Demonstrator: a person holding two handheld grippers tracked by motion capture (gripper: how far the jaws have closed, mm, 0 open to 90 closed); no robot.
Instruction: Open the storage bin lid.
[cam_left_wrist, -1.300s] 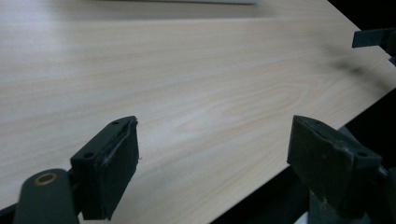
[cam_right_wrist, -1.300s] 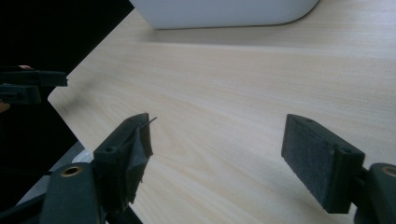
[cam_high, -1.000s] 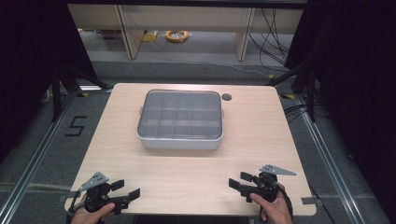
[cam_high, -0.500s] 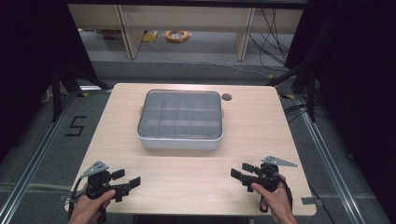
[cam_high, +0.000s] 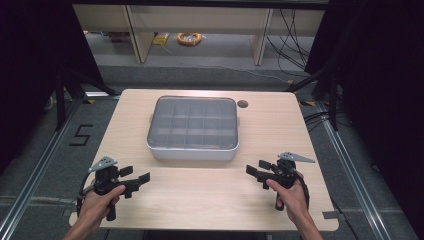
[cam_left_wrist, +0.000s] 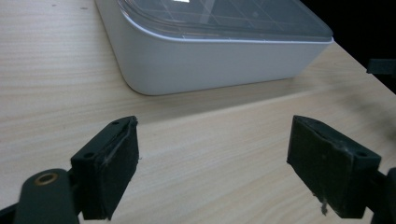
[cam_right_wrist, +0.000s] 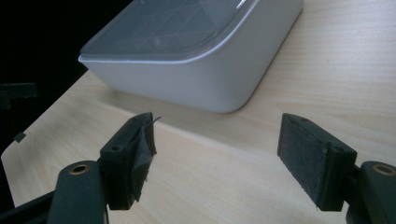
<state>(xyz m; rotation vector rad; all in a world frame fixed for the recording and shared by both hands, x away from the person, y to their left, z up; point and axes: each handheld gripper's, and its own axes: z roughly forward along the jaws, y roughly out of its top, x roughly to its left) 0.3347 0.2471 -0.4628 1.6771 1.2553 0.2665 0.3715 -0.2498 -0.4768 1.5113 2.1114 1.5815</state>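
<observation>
White lidded box (cam_high: 192, 131), compartments apparently empty.

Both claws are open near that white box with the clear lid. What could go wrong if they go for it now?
The white box has smooth rounded walls, so an open claw could slip off instead of gripping.

The clear lid looks only set on top; lifting by it might leave the box behind.

The left claw and right claw point toward each other, so closing in carelessly could make them bump.

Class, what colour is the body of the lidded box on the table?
White box, under a clear lid; the left gripper view shows it best.
</observation>
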